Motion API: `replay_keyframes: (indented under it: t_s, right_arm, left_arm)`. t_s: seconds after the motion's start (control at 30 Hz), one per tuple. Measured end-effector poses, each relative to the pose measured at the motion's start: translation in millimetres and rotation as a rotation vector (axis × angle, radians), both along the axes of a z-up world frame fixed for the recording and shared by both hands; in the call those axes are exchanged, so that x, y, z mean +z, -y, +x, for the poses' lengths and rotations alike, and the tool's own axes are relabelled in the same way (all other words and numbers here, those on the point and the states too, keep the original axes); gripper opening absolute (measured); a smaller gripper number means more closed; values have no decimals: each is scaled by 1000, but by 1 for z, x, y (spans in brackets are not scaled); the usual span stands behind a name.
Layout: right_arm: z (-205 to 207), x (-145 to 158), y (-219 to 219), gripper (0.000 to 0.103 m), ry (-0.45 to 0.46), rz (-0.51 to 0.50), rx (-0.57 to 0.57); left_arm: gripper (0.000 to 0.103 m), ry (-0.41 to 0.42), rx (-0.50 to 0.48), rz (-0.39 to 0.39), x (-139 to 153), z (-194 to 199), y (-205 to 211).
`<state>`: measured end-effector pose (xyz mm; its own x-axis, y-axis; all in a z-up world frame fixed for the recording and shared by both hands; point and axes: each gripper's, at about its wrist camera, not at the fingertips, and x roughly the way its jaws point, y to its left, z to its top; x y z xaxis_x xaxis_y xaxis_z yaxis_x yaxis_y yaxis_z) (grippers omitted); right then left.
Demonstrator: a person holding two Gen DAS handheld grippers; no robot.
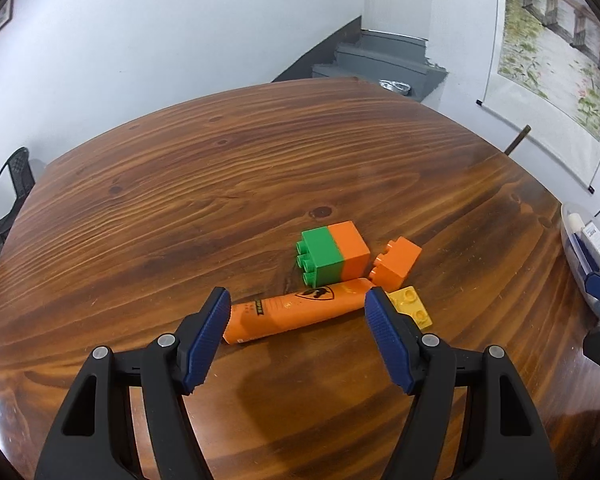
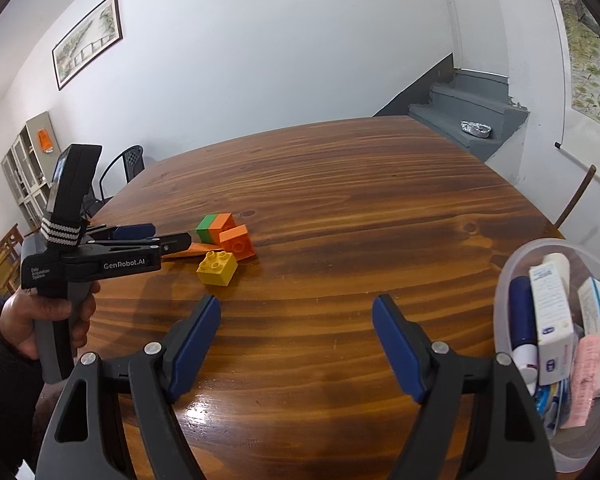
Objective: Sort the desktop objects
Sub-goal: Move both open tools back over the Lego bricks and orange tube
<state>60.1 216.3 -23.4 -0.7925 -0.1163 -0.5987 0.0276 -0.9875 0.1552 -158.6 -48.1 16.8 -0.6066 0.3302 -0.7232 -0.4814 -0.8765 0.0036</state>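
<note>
An orange tube (image 1: 296, 312) lies on the wooden table (image 1: 228, 184), just beyond the tips of my open left gripper (image 1: 298, 300); nothing is between its pads. Behind the tube sit a green-and-orange brick stack (image 1: 334, 252), a small orange brick (image 1: 398, 266) and a flat yellow brick (image 1: 414, 306). The right wrist view shows the same pile: the stack (image 2: 216, 226), orange brick (image 2: 238, 242), yellow brick (image 2: 218, 268), and the tube (image 2: 196, 250) mostly hidden behind the left gripper (image 2: 172, 236). My right gripper (image 2: 296, 308) is open over bare table.
A clear plastic tub (image 2: 512, 280) holding medicine boxes and a blue bottle stands at the table's right edge. A person's hand (image 2: 40, 320) grips the left tool. Black chair (image 2: 130, 160) at the far left side, wooden chair back (image 2: 576, 196) at the right.
</note>
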Motion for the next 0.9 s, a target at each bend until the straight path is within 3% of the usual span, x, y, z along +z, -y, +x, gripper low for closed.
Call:
replay_keyframes:
  t_s: [0.23, 0.67, 0.9]
  right_arm:
    - [-9, -5, 12, 82, 23, 8, 12]
    - [-21, -12, 24, 82, 41, -9, 28]
    - [-25, -13, 31, 82, 46, -11, 32]
  left_arm:
    - [73, -12, -74, -38, -7, -15, 3]
    - [73, 56, -159, 18, -14, -21, 11]
    - [73, 31, -187, -44, -19, -7, 5]
